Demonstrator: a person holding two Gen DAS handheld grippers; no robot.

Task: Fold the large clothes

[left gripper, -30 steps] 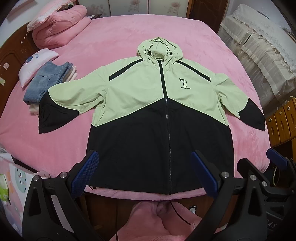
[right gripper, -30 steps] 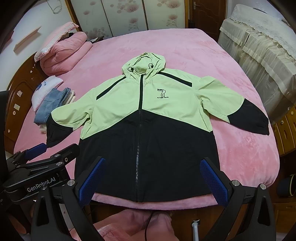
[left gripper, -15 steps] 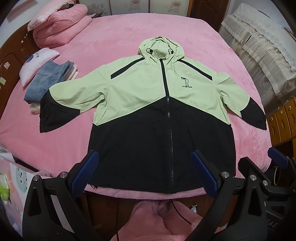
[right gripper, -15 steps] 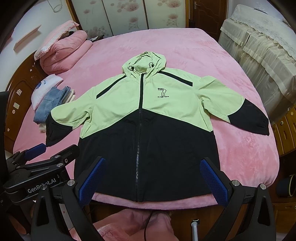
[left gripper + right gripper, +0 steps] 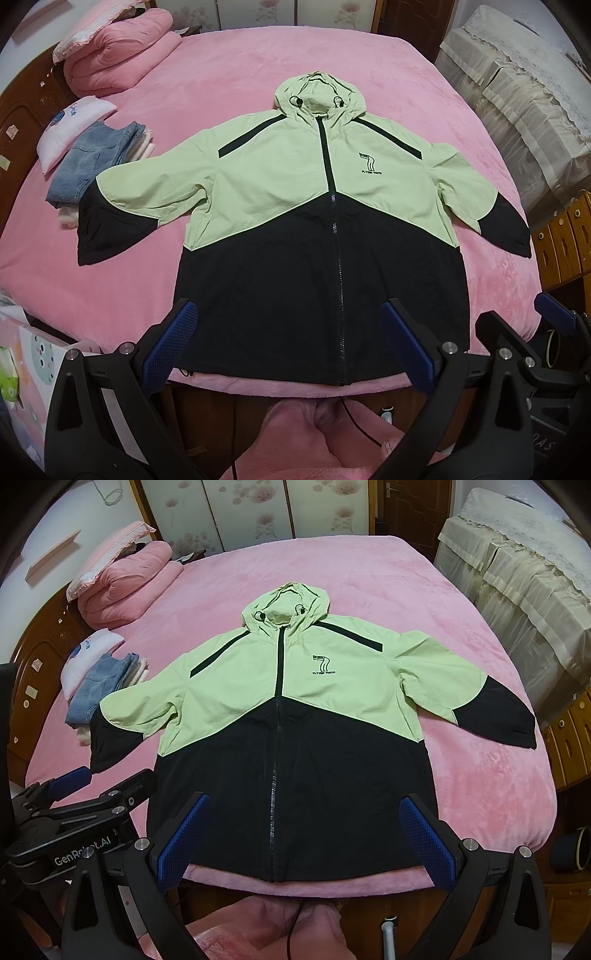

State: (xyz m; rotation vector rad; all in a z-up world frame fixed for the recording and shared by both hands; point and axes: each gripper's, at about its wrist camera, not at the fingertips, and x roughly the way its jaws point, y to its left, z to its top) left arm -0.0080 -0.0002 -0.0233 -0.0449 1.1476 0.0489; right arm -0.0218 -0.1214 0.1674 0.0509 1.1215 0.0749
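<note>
**Jacket spread flat, both grippers held wide above the hem**

My fingers cover part of the jacket's (image 5: 317,236) black hem, and the small chest print is too fine to read with certainty. The left gripper (image 5: 290,349) is spread wide, its blue pads (image 5: 171,343) holding nothing and, as far as I can judge, hanging clear of the cloth. The right gripper (image 5: 306,840) is likewise spread and empty. The jacket lies zipped and face up on the pink bed (image 5: 369,572), hood away from me, sleeves out to both sides, the left cuff beside folded jeans (image 5: 92,158). Since half a second ago I have edged slightly nearer; nothing else moved.
</note>
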